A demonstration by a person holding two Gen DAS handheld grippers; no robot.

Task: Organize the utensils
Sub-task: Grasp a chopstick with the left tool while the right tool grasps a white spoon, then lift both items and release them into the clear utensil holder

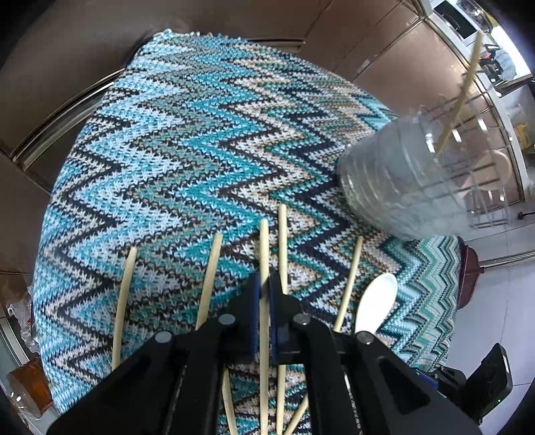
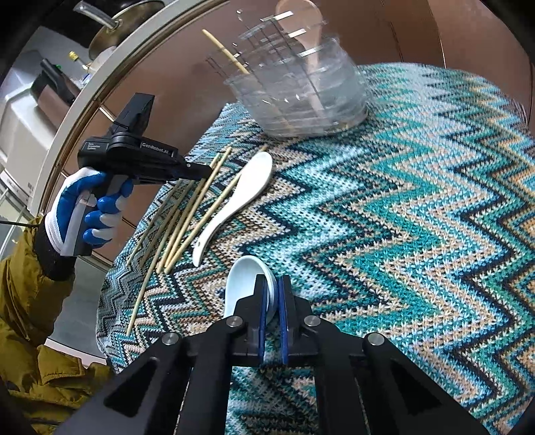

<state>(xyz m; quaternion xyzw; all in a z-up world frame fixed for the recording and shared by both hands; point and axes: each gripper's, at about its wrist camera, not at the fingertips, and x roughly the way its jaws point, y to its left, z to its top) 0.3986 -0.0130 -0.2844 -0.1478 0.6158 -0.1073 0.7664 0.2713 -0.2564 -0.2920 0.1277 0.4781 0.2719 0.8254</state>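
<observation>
Several pale wooden chopsticks (image 1: 210,274) lie on a zigzag knitted cloth (image 1: 187,144). My left gripper (image 1: 264,284) is shut on one chopstick (image 1: 264,244), low over the cloth. It also shows in the right wrist view (image 2: 197,170), over the chopstick pile (image 2: 187,214). A white ceramic spoon (image 2: 234,200) lies beside the pile. My right gripper (image 2: 271,287) is shut on the rim of a second white spoon (image 2: 244,281). A clear plastic holder (image 2: 301,93) with a grid top stands at the far edge and holds a chopstick (image 2: 227,53) and a wooden spoon (image 2: 306,30).
The cloth covers a table whose left edge (image 2: 107,301) is near the chopsticks. Brown cabinet doors (image 1: 67,67) stand behind. The clear holder (image 1: 418,174) sits at the right in the left wrist view, near the white spoon (image 1: 378,301).
</observation>
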